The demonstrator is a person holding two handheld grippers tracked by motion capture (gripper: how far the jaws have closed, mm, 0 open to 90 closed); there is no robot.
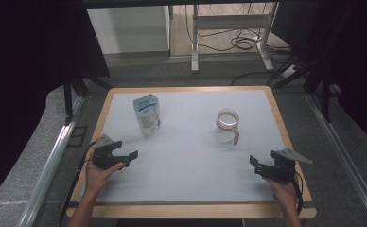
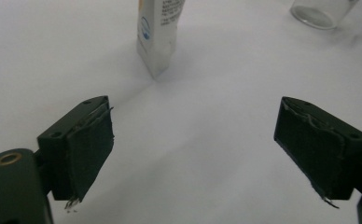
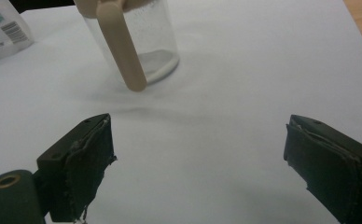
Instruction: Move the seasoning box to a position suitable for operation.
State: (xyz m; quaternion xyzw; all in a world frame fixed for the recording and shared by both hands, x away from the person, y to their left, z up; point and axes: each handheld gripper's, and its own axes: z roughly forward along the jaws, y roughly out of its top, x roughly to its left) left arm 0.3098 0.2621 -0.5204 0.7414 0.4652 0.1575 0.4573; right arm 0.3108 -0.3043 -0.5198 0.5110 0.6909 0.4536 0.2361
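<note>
Standing upright, the pouch (image 1: 147, 115) sits apart from the handled glass cup (image 1: 228, 126).

Table (image 1: 191, 161) bears pouch (image 1: 147, 115) (upright) and jug (image 1: 228, 126).

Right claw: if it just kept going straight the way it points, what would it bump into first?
Probably the glass jug, tan handle first. The open right claw has bare table ahead until there.

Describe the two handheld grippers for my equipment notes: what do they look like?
Both the left gripper and right gripper are black, with two blocky jaws faced in dark, frayed-edged pads. Each carries a grey three-cornered plate on top and trails a black cable. A brass-coloured ring sits near one jaw's base.
</note>
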